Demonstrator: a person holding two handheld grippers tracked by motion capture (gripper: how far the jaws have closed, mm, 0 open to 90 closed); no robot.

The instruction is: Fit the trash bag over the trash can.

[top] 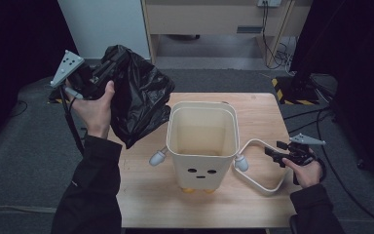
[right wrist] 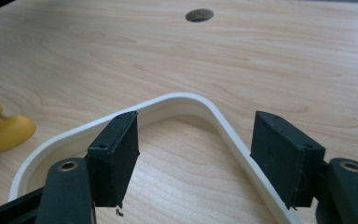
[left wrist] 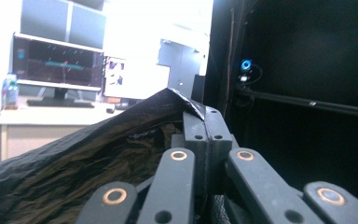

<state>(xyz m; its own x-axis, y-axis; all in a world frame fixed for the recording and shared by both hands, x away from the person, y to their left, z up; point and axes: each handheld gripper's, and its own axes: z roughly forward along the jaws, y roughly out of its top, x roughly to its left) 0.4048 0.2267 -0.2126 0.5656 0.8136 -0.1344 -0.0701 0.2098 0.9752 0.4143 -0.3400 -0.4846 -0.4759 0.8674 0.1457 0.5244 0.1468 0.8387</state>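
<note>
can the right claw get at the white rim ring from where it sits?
Probably yes. The right claw is open with its jaws straddling the corner of the white rim ring, which lies flat on the table beside the bin. Nothing sits between jaws and ring; closing a little should grip it.

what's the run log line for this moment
left gripper: shut on crumpled black plastic bag, raised beside cream face bin | right gripper: open around white loop handle on wooden table
</note>
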